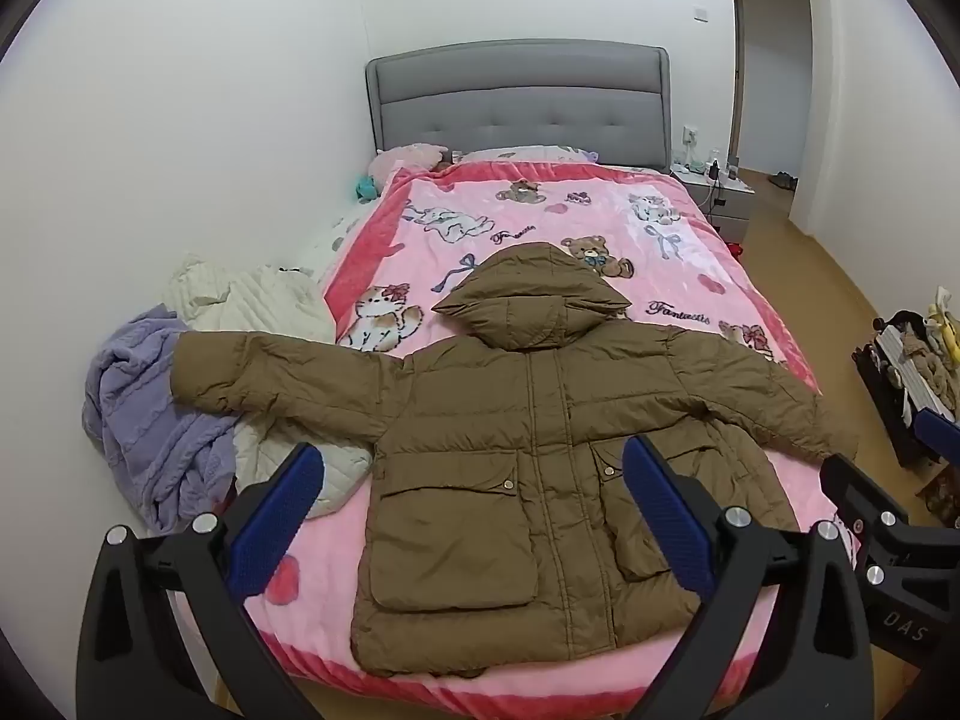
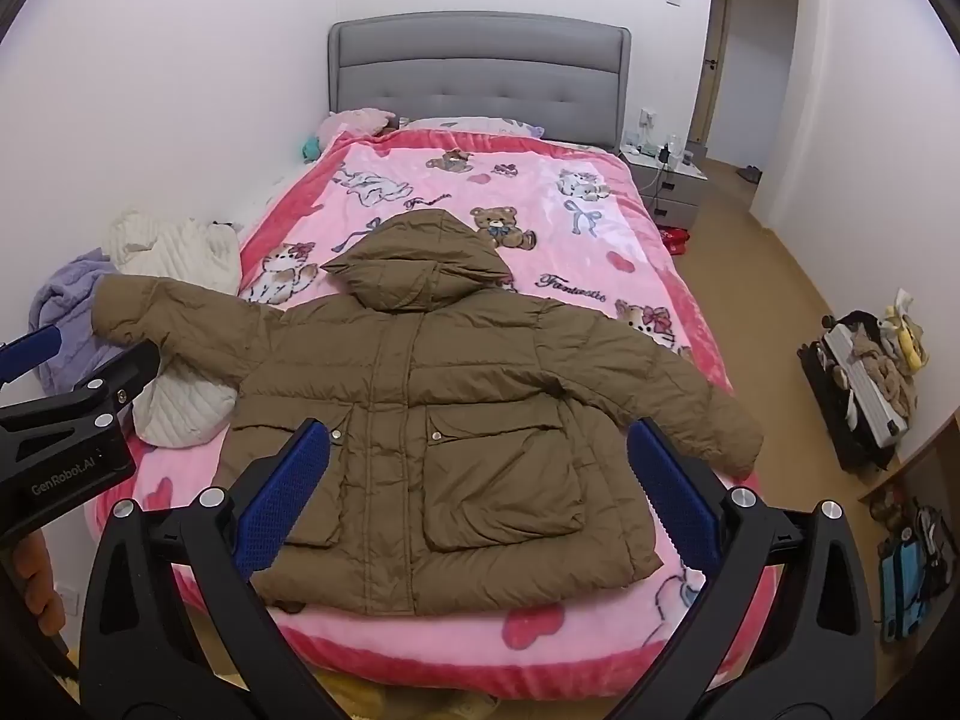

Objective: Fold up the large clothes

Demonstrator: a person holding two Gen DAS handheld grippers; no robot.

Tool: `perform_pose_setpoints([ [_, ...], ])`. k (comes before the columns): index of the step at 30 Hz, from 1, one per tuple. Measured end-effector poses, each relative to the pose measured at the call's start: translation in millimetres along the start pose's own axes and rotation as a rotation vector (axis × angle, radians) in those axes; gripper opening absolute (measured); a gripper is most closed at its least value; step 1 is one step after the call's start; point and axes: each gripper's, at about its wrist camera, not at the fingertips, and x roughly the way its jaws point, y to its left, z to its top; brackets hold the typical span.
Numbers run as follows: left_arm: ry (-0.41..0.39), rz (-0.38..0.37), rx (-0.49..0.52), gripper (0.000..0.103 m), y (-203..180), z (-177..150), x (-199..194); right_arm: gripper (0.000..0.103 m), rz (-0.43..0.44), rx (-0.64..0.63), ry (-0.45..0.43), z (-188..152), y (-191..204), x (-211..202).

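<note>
while spread flat and face up across the near half of the bed (image 1: 774, 324), brown quilted hooded puffer coat (image 1: 528, 420) with its front closed, hood toward the grey padded headboard (image 1: 519, 99), hem at the foot edge. both sleeves out sideways: one over the heap of lilac knitted blanket (image 1: 144, 420) and cream ribbed knitwear (image 1: 258, 300) at the wall side, the other bent down along the coat's side near the open-floor edge of the bed. two large flap pockets with small metal snaps on the coat front. under the coat, pink fleece bedspread (image 1: 600, 216) printed with bears and cats, darker pink at its border.

left tool (image 1: 474, 510) above the foot of the bed, tilted down at the coat, blue-padded jaws wide apart, nothing between them, no contact with the cloth. right tool (image 2: 480, 480) beside it, likewise tilted down, jaws spread wide and empty, clear of the coat. part of a hand (image 2: 36, 576) visible under the left tool in the right wrist view.

grey bedside cabinet (image 1: 720, 198) beside the headboard; open black suitcase (image 2: 864, 390) on the brown floor, well apart from the bed.
</note>
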Motion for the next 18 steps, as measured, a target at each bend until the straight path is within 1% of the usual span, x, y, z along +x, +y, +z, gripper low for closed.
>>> perform_pose_setpoints([
  [7,0.007,0.003,0.003,0.098,6.9,-2.9,1.9,0.095,-0.005,-0.003,0.002,1.3,-0.1,-1.1],
  [16,-0.001,0.020,0.023,0.098,0.4,0.1,5.0,0.095,-0.005,0.004,-0.004,-0.3,-0.3,1.7],
  [18,-0.006,0.020,0.029,0.098,0.3,0.2,3.6,0.095,-0.005,0.000,-0.001,3.9,0.2,1.8],
])
